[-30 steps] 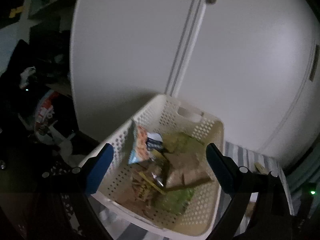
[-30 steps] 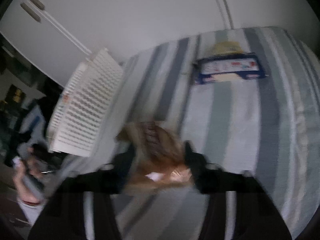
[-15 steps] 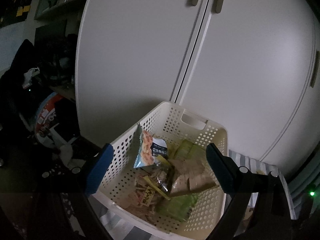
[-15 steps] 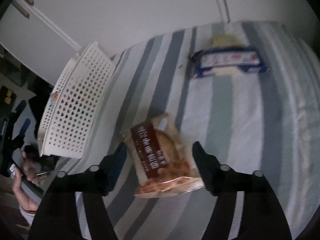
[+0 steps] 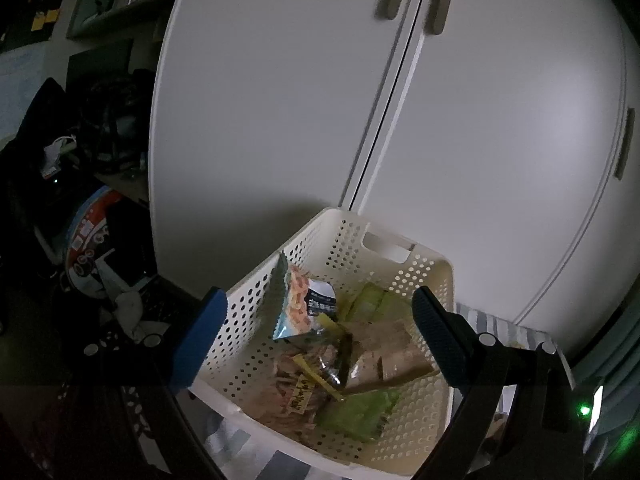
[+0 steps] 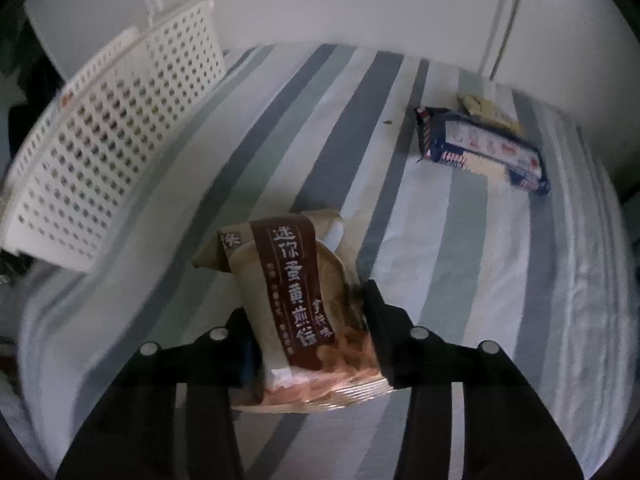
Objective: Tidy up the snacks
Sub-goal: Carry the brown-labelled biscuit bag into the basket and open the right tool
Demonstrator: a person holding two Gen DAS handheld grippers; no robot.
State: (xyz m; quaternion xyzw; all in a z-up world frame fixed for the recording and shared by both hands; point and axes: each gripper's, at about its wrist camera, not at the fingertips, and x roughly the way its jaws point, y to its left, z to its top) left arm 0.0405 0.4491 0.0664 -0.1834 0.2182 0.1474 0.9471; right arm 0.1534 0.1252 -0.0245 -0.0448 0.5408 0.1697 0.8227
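Observation:
A white perforated basket [image 5: 384,244] holds several snack packets, among them a blue-and-orange bag [image 5: 300,300] leaning on its left wall and a green one [image 5: 360,408] at the front. My left gripper [image 5: 320,332] hovers open above the basket with nothing between its fingers. In the right wrist view, my right gripper [image 6: 308,312] is shut on a brown-and-beige snack packet [image 6: 288,280], held over the striped bedspread [image 6: 460,260]. The basket [image 6: 100,152] stands to the left of it. A blue biscuit packet [image 6: 480,148] lies at the far right, with a pale yellow packet [image 6: 484,110] behind it.
White wardrobe doors [image 5: 480,120] rise right behind the basket. Dark clutter and a round printed bag [image 5: 88,248] sit at the left, below the bed's edge. A green light [image 5: 584,410] glows at the lower right.
The right jaws have narrowed onto the brown packet, and that view has swung so the basket sits nearer on the left. The left gripper has risen slightly, still open above the basket.

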